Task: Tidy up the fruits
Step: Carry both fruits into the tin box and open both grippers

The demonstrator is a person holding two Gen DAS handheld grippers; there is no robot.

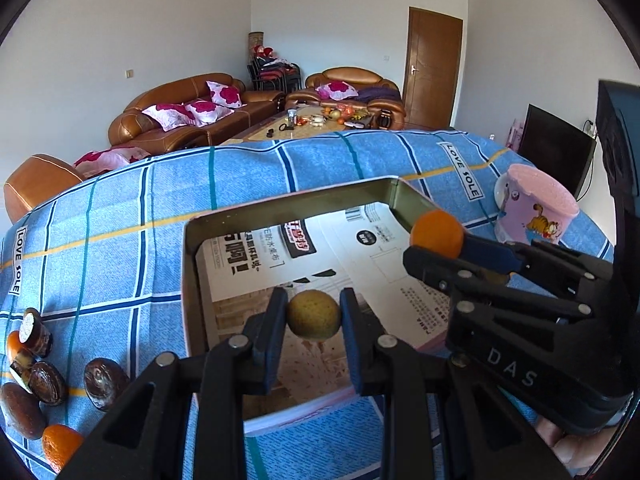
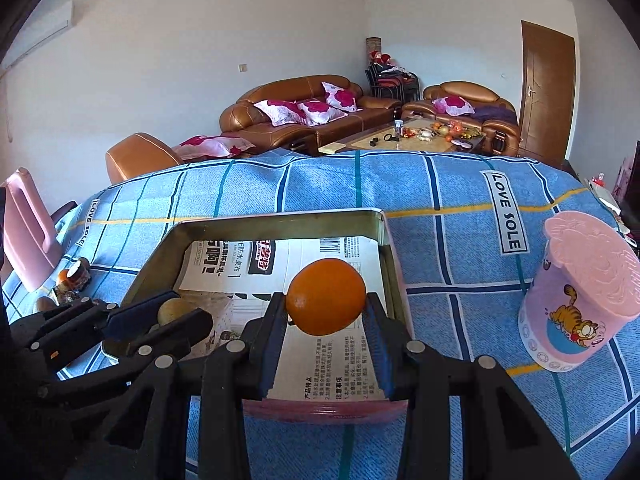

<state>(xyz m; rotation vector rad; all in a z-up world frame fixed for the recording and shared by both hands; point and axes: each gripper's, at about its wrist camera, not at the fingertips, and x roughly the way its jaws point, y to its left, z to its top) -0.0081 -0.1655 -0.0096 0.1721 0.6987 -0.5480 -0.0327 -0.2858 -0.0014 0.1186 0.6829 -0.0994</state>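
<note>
Left wrist view shows the left gripper [image 1: 314, 316] squeezing a yellow-green fruit [image 1: 314, 314] over the open box [image 1: 280, 208]. Beside it, the right gripper [image 2: 326, 308] squeezes an orange [image 2: 326, 297] over the same box, near its right wall.

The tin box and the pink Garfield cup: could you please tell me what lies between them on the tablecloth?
Nothing: in the right wrist view, only bare blue checked tablecloth separates the tin box from the pink Garfield cup.
</note>
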